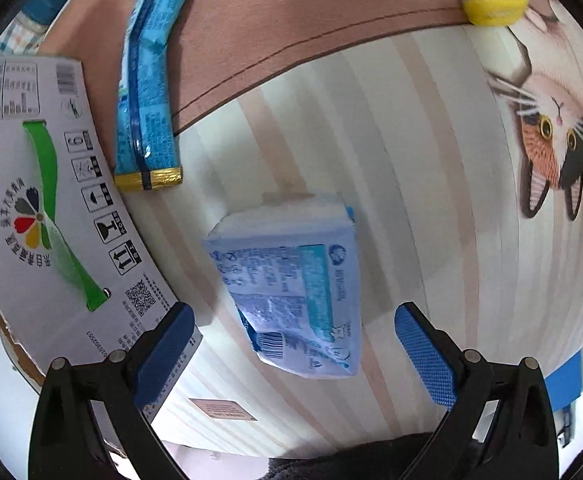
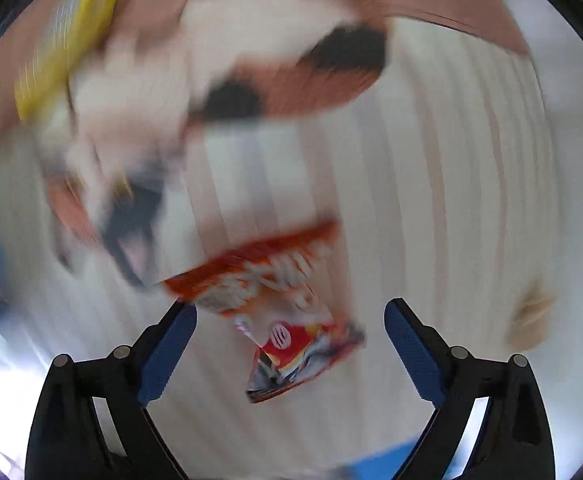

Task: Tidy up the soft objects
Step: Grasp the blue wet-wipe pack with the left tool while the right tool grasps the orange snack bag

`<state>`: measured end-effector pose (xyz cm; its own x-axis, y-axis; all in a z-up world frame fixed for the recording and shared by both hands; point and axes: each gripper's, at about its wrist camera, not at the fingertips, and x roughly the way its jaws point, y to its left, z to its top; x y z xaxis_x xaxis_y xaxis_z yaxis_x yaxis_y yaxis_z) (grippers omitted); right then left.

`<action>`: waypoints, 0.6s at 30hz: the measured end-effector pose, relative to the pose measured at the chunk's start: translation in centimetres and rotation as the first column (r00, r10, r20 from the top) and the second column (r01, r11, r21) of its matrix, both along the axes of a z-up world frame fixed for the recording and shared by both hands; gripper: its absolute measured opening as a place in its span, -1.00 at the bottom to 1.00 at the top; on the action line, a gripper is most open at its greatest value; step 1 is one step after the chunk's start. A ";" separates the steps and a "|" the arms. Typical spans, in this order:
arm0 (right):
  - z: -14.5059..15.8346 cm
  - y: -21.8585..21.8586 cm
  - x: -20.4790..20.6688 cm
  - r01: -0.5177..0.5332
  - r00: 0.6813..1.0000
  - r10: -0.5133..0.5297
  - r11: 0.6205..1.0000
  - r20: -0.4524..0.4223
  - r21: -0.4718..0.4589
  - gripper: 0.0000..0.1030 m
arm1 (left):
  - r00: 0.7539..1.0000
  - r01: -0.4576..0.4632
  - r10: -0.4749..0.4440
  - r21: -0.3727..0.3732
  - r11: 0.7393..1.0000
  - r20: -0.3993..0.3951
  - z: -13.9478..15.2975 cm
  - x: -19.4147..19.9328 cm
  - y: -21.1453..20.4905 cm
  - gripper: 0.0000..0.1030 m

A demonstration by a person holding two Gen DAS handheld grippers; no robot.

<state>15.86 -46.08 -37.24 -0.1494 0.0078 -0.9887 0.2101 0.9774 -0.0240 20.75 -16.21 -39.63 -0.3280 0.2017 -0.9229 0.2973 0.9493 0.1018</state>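
My left gripper (image 1: 293,354) is spread wide, its blue pads (image 1: 425,360) holding nothing. Just ahead, between the two fingers, a pale blue tissue pack (image 1: 291,284) lies flat on the striped cloth (image 1: 411,160). To its left a white box (image 1: 47,208) with a green swoosh rests on the cloth, my left finger overlapping its near corner. Beyond the box a long blue packet (image 1: 147,92) with a gold end stretches away. Farther right is the printed cat (image 1: 555,136), and at the far edge a yellow sponge (image 1: 495,0).

My right gripper (image 2: 290,348) is also spread and empty. An orange snack bag (image 2: 275,320) lies between its fingers on the same cloth; that view is badly blurred.
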 end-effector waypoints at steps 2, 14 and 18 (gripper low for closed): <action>1.3 -0.6 0.2 -0.029 0.999 0.028 0.999 0.024 0.021 0.89 | 0.999 -0.041 0.041 -0.015 0.999 -0.008 -0.1 0.3 0.9 1.00; -2.9 0.2 -0.3 -0.074 0.992 0.078 0.997 -0.103 0.036 0.88 | 0.985 -0.137 0.128 -0.080 0.987 -0.112 -4.3 -0.7 2.6 1.00; -2.9 -0.7 -0.4 -0.047 0.993 0.049 0.998 -0.106 0.029 0.78 | 0.984 -0.165 0.157 -0.100 0.981 -0.082 -4.7 -1.5 3.0 0.56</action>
<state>15.42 -46.74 -40.16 -0.2543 0.0239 -0.9668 0.1605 0.9869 -0.0178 19.25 -13.25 -44.29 -0.4158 0.0426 -0.9085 0.1422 0.9897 -0.0187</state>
